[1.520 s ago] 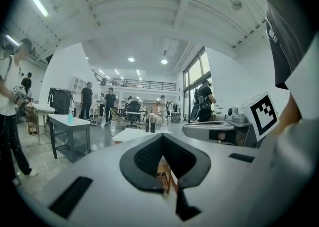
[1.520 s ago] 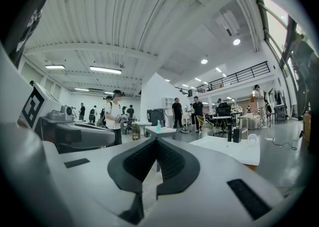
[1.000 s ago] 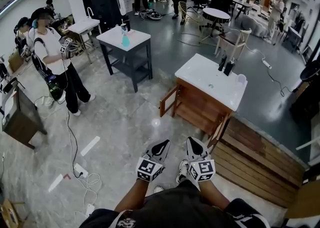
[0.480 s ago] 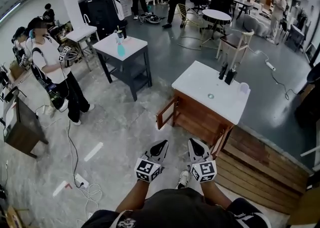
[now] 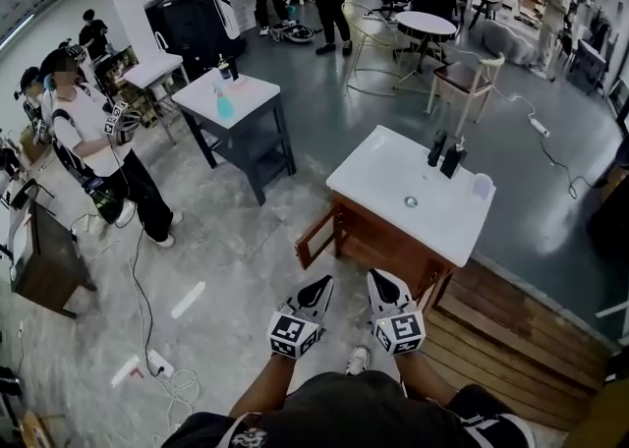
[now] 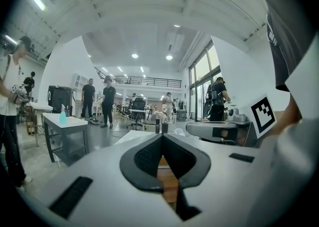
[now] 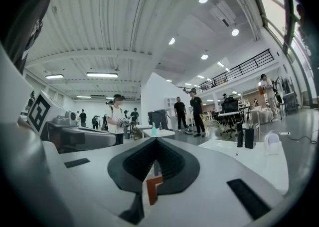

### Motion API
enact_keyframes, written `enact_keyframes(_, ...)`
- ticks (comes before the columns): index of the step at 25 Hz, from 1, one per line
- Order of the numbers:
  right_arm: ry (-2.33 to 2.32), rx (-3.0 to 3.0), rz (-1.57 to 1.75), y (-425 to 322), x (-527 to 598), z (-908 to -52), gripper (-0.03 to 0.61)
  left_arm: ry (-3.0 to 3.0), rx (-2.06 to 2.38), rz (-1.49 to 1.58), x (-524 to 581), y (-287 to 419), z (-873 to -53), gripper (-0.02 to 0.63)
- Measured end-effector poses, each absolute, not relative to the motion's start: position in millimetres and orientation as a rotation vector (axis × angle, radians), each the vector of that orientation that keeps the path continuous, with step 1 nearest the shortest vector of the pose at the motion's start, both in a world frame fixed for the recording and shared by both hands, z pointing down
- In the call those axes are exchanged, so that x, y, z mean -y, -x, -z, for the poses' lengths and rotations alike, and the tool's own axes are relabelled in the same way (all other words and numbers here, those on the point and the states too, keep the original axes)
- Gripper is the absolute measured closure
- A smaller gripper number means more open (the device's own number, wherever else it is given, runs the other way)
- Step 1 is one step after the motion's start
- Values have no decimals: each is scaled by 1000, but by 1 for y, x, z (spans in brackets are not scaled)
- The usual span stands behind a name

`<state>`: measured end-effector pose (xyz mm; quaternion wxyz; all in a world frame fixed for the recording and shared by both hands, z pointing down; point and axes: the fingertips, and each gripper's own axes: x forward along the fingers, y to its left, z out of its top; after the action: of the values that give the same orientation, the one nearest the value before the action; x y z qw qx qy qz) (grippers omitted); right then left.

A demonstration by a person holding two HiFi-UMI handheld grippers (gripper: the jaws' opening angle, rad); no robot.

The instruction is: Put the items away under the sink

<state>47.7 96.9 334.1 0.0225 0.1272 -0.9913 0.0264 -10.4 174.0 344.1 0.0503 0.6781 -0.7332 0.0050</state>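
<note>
White-shirted person (image 5: 84,127) stands at approx. 10 o'clock in the head view. At 11 o'clock, a dark-framed counter (image 5: 257,94) carries a blue spray bottle (image 5: 224,107). Low centre, at 6 o'clock, is the left hand-held gripper (image 5: 319,286), jaws together, tips meeting, nothing btwn them. Just beside it is the right hand-held gripper (image 5: 378,279), jaws likewise closed & empty. Both point level toward 12–1 o'clock. Ahead of them sits the sink cabinet (image 5: 373,240): wood body, white counter (image 5: 383,176) on top w/ a round drain (image 5: 411,201). Its left door (image 5: 313,238) hangs open toward 9 o'clock. On the white counter's far side, approx. 1 o'clock from the drain, two dark upright items (image 5: 444,153) stand close together. A clear cup (image 5: 481,184) is at 4 o'clock of them, apart. Wood planking (image 5: 511,328) covers the floor at 4 o'clock of the cabinet.
</note>
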Motion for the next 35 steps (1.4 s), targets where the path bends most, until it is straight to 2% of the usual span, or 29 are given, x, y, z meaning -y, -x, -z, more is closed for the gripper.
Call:
enact_keyframes(12, -299, 3098, -146, -40, -44, -349, 557, -2043, 2261, -41, -103, 20, -347, 607)
enact_keyframes(21, -393, 3075, -185, -41, -8, -359, 557, -2072, 2214, -50, -66, 36, -352, 607)
enact_keyframes(35, -652, 3031, -80, 37, 73, -344, 557, -2298, 2025, -45, 33, 109, -342, 607)
